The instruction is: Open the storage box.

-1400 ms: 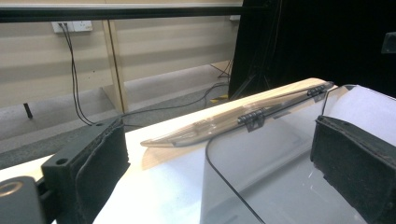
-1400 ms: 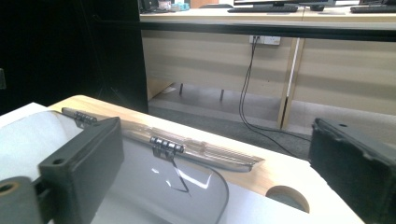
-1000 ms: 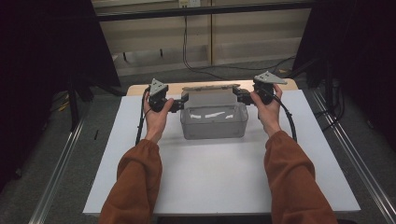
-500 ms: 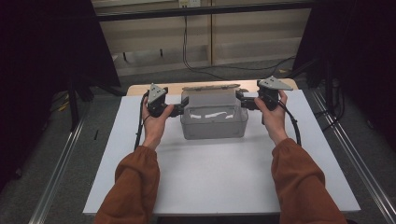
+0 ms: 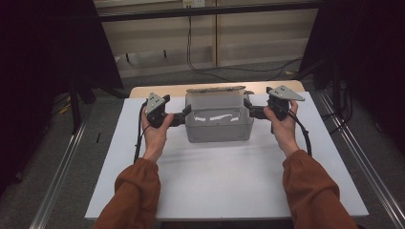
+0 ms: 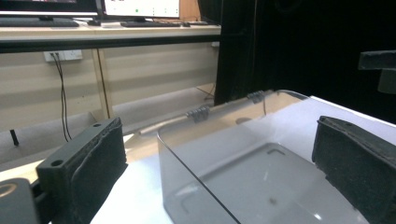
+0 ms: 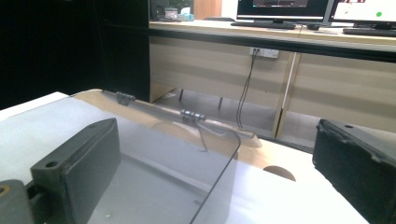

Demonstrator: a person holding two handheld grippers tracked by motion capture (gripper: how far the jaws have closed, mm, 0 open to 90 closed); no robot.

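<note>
Clear plastic formed the open-topped bin (image 5: 218,125), which stood on the white board (image 5: 224,186) toward its far edge, about midway between the two sides. Its lid (image 5: 216,89) was folded back behind the rear wall, hanging from two grey hinges (image 6: 200,113) along the back rim. From above, the left gripper (image 5: 184,116) was positioned at the bin's left end and the right gripper (image 5: 247,110) at its right end, each pointing inward toward the container. The left hand (image 5: 155,133) and the right hand (image 5: 282,125) held the gripper bodies, with rust-coloured sleeves (image 5: 131,198) entering from the near edge of the table. A black cable (image 5: 139,138) trailed from the left gripper down along the board. In the left gripper view, the jaws stood wide apart, straddling the bin's end wall: one black pad (image 6: 91,168) lay outside the wall and the other over the bin's interior, neither pressing on the plastic. The right gripper view showed the same arrangement, jaws spread, one pad (image 7: 81,168) over the bin's interior and the other outside the curved rim (image 7: 224,163). The bin's floor appeared bare apart from moulded marks. Beyond the table, a long bench (image 7: 261,37) carried monitors (image 7: 285,9), with wall sockets and hanging leads below it.
</note>
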